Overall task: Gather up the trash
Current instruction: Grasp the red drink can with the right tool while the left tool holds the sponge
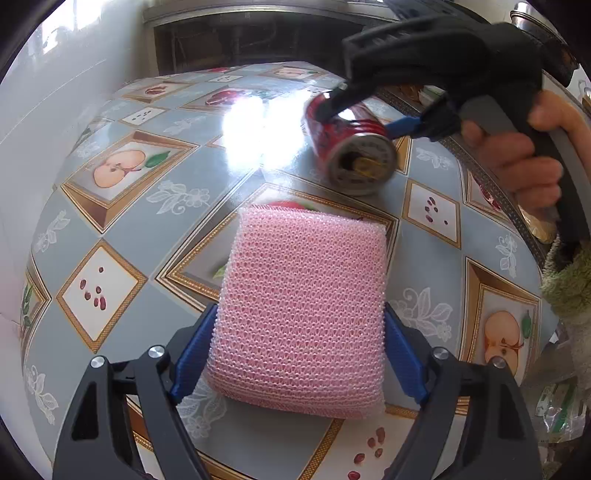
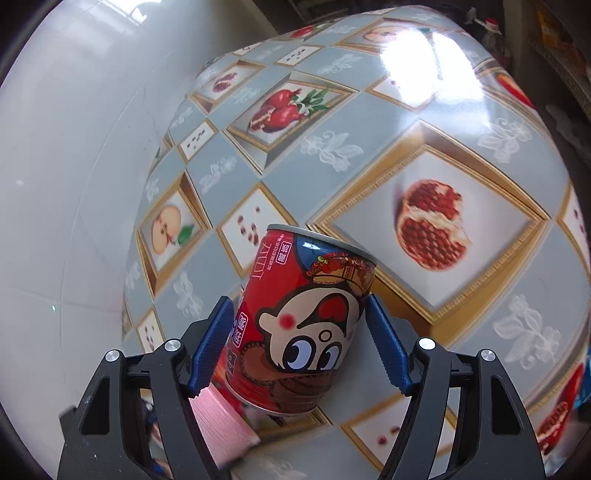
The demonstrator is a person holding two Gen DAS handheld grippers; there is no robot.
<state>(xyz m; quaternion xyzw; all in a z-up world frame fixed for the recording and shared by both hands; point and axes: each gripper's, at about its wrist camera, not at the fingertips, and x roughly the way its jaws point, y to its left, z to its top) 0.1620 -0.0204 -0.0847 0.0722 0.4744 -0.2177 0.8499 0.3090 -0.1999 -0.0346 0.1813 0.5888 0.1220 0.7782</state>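
My left gripper point(image 1: 299, 332) is shut on a pink mesh scouring sponge point(image 1: 303, 306), held just over the fruit-patterned tablecloth point(image 1: 122, 206). My right gripper point(image 2: 299, 332) is shut on a red drink can point(image 2: 299, 325) with a cartoon face, lifted and tilted above the table. The left wrist view shows that can point(image 1: 351, 147) on its side in the right gripper point(image 1: 365, 118), opened end toward the camera, beyond the sponge. The sponge's pink edge point(image 2: 221, 424) shows below the can in the right wrist view.
A white tiled wall point(image 2: 74, 184) runs along the table's left side. A dark cabinet opening point(image 1: 240, 40) stands behind the table. A green fluffy sleeve point(image 1: 569, 280) and plastic packaging point(image 1: 557, 410) lie at the right edge. A metal pot point(image 1: 535, 22) sits at the far right.
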